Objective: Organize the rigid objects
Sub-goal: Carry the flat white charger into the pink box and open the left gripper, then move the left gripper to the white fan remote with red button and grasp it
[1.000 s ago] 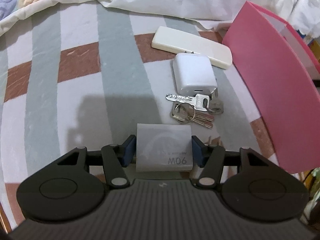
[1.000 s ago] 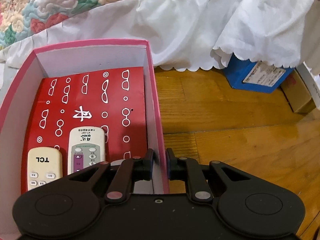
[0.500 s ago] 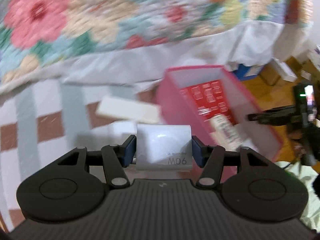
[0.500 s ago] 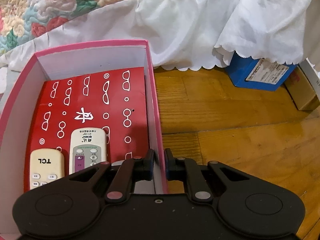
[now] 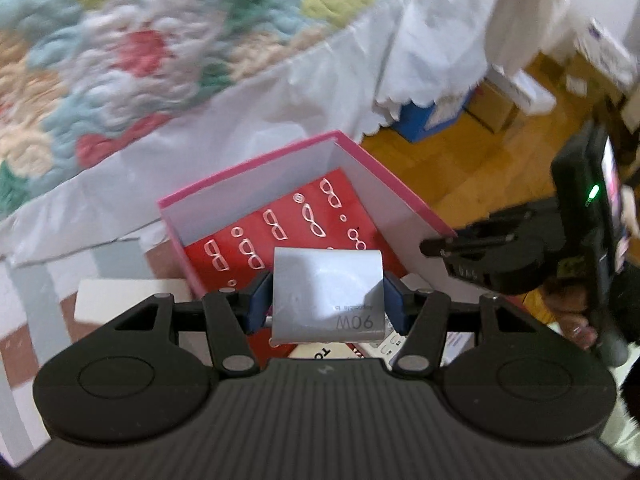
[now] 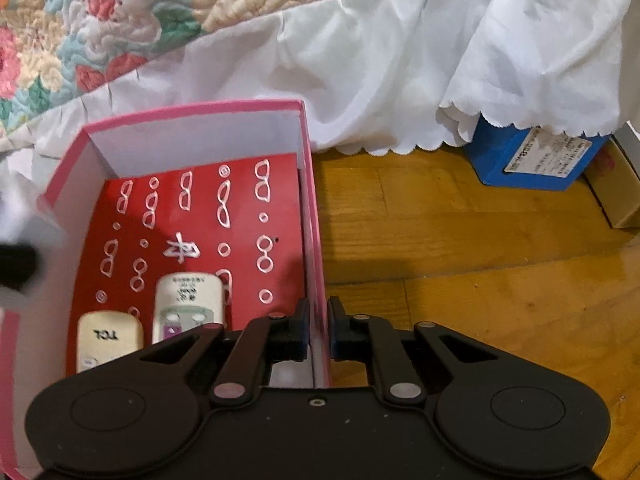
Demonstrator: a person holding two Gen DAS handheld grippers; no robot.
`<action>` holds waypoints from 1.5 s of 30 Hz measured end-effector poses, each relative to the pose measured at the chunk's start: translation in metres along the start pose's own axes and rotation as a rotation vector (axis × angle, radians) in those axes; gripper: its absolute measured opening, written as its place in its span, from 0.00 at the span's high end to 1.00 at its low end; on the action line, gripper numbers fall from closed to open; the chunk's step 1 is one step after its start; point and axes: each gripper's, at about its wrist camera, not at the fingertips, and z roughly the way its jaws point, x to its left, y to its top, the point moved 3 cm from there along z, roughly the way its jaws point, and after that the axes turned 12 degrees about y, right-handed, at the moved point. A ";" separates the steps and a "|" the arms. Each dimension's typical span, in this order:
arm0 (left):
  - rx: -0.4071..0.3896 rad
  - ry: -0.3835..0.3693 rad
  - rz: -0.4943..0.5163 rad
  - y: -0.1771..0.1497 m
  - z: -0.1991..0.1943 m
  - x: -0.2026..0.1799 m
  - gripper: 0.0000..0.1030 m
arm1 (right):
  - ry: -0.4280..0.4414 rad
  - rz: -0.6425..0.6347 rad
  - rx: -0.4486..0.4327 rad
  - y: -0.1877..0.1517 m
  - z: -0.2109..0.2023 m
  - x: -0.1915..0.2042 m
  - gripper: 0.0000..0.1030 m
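The left gripper (image 5: 327, 305) grips the white charger (image 5: 326, 292) above the pink box (image 5: 256, 164). The right gripper (image 6: 318, 330) pinches the box's wall; lower the charger onto bare red floor, clear of the remotes (image 6: 188, 300).

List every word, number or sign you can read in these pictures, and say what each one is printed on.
"90W": white charger held in the left gripper, upside down.
"TCL": cream remote in the pink box.
Second remote, blue box label: print too blurred to read.

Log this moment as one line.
left claw: shut on white 90W charger block | over pink cardboard box | right claw: shut on box wall
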 end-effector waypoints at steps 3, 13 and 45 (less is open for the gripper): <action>0.033 0.006 0.023 0.001 0.015 -0.005 0.45 | -0.010 -0.030 0.020 0.001 0.001 0.004 0.88; 0.053 0.059 0.002 -0.002 0.032 0.010 0.42 | -0.022 -0.071 0.032 0.001 0.000 0.005 0.91; 0.309 0.221 -0.204 -0.175 -0.030 0.155 0.24 | -0.051 0.034 -0.012 0.001 -0.001 0.004 0.88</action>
